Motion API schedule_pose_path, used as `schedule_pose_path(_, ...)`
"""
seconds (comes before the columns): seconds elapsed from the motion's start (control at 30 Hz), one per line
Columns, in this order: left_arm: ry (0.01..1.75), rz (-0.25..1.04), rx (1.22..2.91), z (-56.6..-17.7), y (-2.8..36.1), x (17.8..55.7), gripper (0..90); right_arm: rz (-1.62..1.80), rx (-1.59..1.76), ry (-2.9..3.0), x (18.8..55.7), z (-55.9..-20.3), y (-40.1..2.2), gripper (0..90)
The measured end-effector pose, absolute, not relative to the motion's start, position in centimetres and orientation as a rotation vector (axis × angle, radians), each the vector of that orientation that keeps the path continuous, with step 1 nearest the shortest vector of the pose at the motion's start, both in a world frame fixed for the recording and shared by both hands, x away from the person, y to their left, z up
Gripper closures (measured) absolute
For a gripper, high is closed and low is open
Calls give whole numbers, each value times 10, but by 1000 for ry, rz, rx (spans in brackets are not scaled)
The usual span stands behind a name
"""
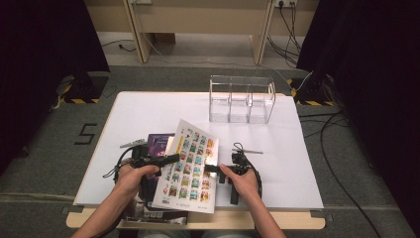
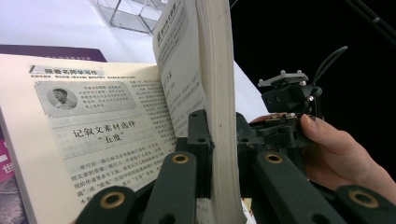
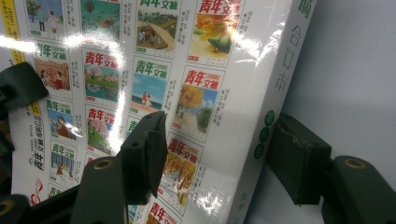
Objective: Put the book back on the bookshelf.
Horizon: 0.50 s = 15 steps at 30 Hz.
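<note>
White worktop: left claw clamps book pages; right claw stands open astride its spine. Next: close, lift toward organizer.

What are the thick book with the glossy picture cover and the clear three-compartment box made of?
Thick book: paper pages under what looks like a laminated card cover, since it glares under the light. Clear three-compartment box: see-through, stiff-walled, probably acrylic, possibly glass.
</note>
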<state>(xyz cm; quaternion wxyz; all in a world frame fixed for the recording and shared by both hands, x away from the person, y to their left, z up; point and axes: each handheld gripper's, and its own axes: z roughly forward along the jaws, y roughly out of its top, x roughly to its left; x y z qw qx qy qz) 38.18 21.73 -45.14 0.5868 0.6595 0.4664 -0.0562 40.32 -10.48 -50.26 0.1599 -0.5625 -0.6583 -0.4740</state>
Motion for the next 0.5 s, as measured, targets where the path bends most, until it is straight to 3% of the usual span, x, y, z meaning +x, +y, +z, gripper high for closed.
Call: schedule_pose_path(0.5,1074,-127,1546,-449,216,382,817,-1352,-1610,-1870,406,-503,-103,398)
